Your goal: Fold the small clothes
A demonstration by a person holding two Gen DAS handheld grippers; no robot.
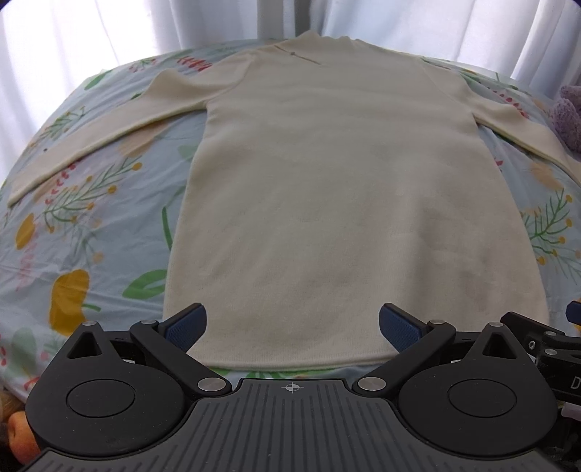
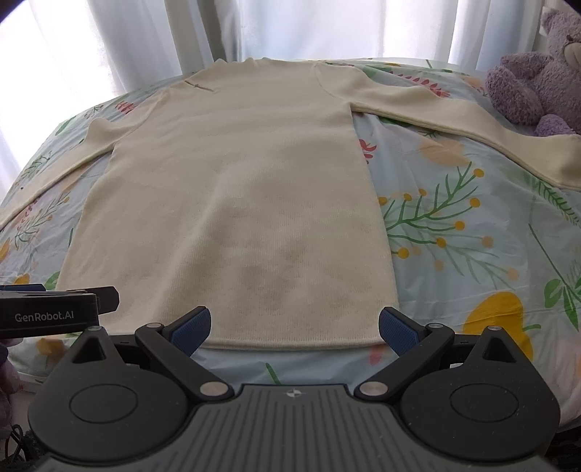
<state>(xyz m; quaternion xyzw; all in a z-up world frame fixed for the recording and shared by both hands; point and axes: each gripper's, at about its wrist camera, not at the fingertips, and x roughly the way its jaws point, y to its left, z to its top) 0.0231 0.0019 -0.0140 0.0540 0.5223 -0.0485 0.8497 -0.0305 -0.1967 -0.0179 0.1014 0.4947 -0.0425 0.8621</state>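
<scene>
A cream long-sleeved knit sweater (image 1: 326, 174) (image 2: 239, 188) lies flat on the floral bedsheet (image 1: 90, 225) (image 2: 472, 232), collar away from me and both sleeves spread out sideways. Its hem runs along the near edge, just ahead of both grippers. My left gripper (image 1: 292, 326) is open above the hem, with nothing between its blue pads. My right gripper (image 2: 294, 326) is also open, over the hem's right part, and holds nothing. In the right wrist view the left gripper's black body (image 2: 54, 308) shows at the left edge.
A purple plush bear (image 2: 537, 72) (image 1: 566, 112) sits at the far right, beside the right sleeve's end. White curtains (image 1: 109, 32) (image 2: 290, 29) hang behind the bed. The near edge of the bed lies right under the grippers.
</scene>
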